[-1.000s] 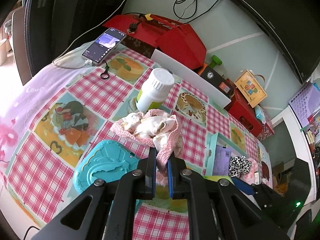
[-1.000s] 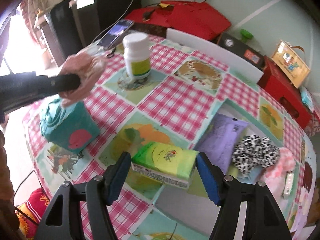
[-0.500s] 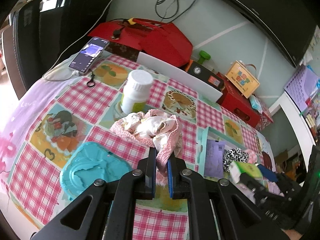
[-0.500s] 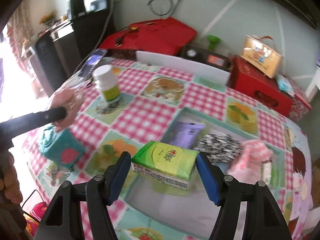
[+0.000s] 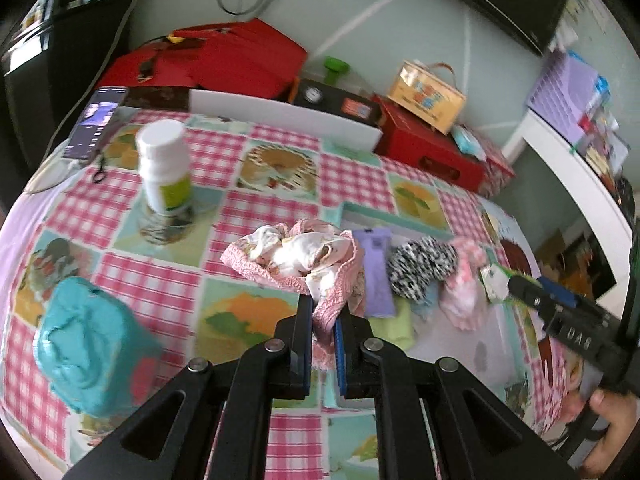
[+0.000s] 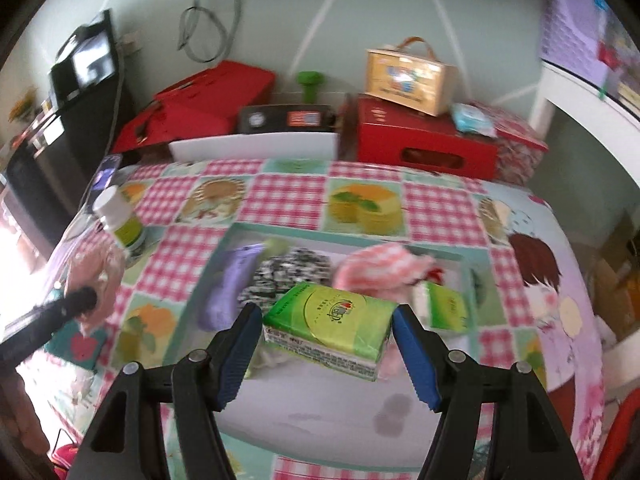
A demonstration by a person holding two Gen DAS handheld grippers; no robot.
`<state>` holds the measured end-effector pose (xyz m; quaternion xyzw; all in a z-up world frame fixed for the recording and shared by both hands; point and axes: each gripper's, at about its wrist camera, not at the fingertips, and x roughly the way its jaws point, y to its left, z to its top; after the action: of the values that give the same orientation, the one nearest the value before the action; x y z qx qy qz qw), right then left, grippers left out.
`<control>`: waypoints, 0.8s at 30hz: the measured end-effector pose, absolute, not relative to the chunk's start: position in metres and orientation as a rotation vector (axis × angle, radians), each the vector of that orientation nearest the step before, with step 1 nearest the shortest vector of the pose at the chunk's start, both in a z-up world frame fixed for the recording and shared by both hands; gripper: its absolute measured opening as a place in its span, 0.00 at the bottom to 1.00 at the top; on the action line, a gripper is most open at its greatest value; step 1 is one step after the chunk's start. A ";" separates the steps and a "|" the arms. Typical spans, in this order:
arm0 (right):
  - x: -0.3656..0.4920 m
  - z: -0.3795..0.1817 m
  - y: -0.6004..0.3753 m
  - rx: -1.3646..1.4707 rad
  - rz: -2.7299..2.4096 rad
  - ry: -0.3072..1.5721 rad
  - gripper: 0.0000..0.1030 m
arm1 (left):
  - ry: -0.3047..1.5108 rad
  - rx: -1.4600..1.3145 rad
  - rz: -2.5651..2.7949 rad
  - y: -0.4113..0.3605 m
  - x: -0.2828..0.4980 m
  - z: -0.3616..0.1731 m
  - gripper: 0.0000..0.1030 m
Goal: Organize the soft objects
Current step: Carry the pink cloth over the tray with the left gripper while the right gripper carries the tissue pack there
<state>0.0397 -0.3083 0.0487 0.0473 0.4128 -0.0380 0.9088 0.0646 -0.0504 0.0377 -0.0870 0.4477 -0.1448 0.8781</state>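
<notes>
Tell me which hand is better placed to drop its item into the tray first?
Right. The right gripper holds the green tissue pack over the tray; the left gripper's pink cloth hangs beside it.

In the right wrist view the tissue pack (image 6: 328, 330) now hangs over the tray (image 6: 460, 258); the bottle (image 6: 120, 220) has slid to the left edge. In the left view, the cloth (image 5: 304, 260) nears the tray's items.

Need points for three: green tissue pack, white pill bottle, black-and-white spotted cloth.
green tissue pack (image 6: 332, 314), right wrist view, top face.
white pill bottle (image 5: 162, 160), left wrist view, upper body below the cap.
black-and-white spotted cloth (image 5: 422, 266), left wrist view, middle of the bundle.
</notes>
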 end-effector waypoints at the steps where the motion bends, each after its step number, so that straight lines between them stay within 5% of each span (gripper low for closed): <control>1: 0.039 0.048 -0.314 0.104 -0.097 0.855 0.69 | 0.940 -0.171 -0.313 -0.056 0.064 0.036 0.09; 24: 0.052 -0.019 -0.357 0.130 -0.248 1.067 0.69 | 1.068 0.017 -0.430 -0.131 0.065 -0.018 0.09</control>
<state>0.0522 -0.3573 -0.0186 0.0618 0.5069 -0.1177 0.8517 0.0651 -0.1309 -0.0178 0.0081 0.5051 -0.2032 0.8388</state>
